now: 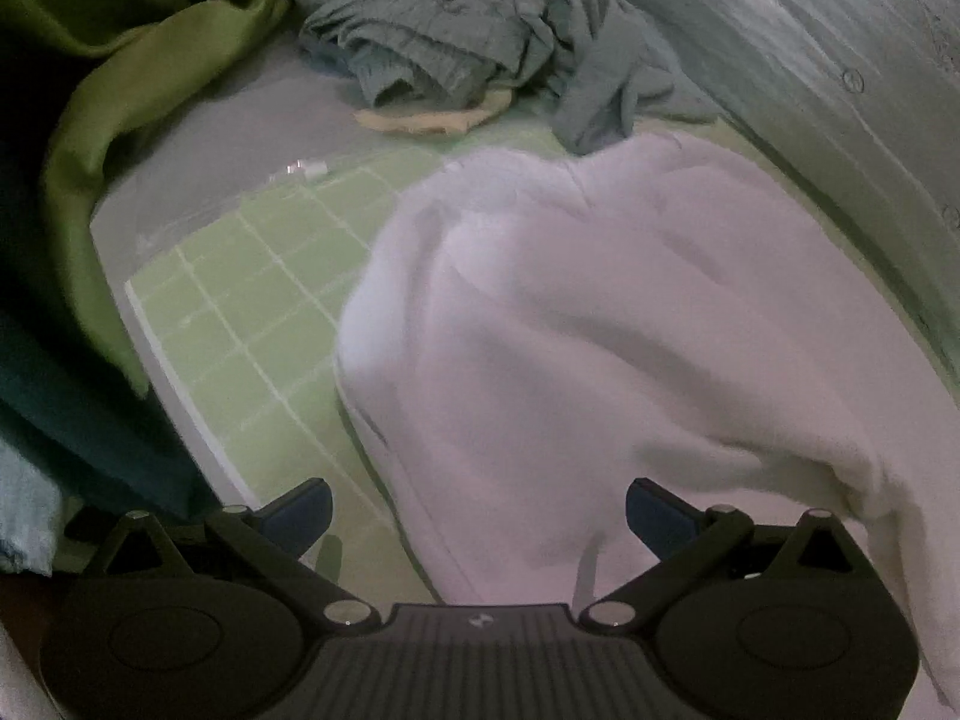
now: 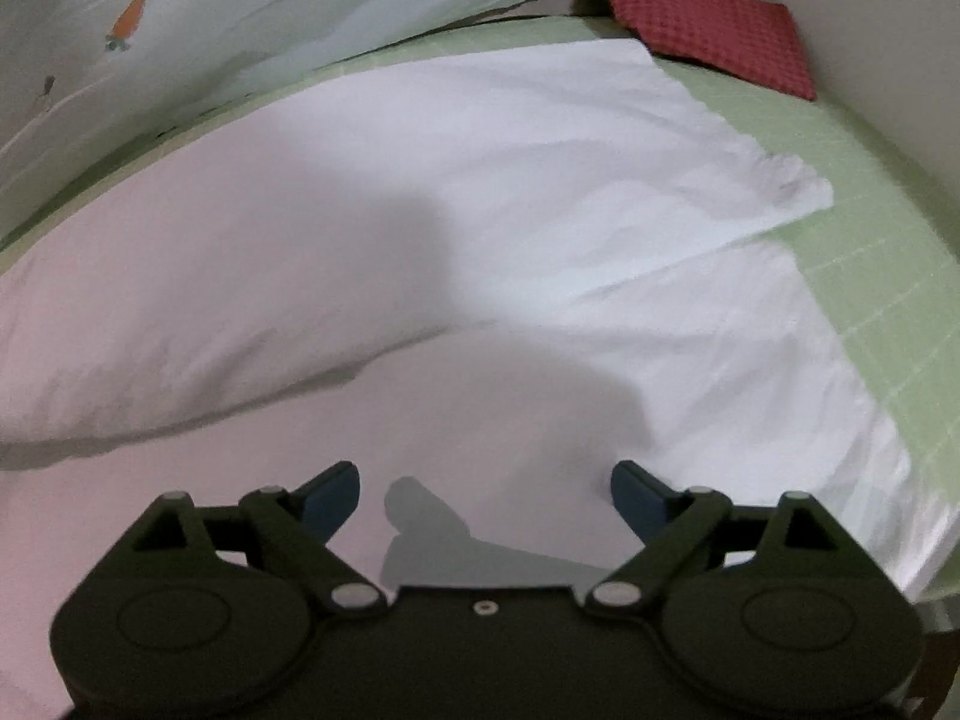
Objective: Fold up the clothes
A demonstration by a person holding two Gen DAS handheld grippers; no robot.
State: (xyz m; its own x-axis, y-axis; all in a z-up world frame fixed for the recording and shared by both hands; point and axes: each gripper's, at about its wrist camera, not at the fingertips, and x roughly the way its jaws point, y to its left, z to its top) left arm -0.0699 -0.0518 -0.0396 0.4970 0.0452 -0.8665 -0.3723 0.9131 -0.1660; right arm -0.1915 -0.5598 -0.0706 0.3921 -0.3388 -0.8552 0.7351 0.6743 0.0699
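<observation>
A white garment [image 1: 600, 324] lies spread on the green grid mat [image 1: 240, 324]; in the left wrist view its rounded edge bulges up. My left gripper [image 1: 479, 513] is open and empty just above the garment's near edge. In the right wrist view the same white garment [image 2: 480, 192] lies mostly flat on the mat [image 2: 888, 228], with a fold ridge running across it and a sleeve end at the right. My right gripper [image 2: 485, 495] is open and empty, low over the cloth.
A pile of grey-blue clothes [image 1: 480, 48] lies at the far end of the mat. Green fabric [image 1: 120, 90] and dark teal cloth [image 1: 72, 408] hang at the left. A pale printed sheet [image 2: 240, 6] runs along the back. A red waffle cloth [image 2: 714, 42] lies at the far right.
</observation>
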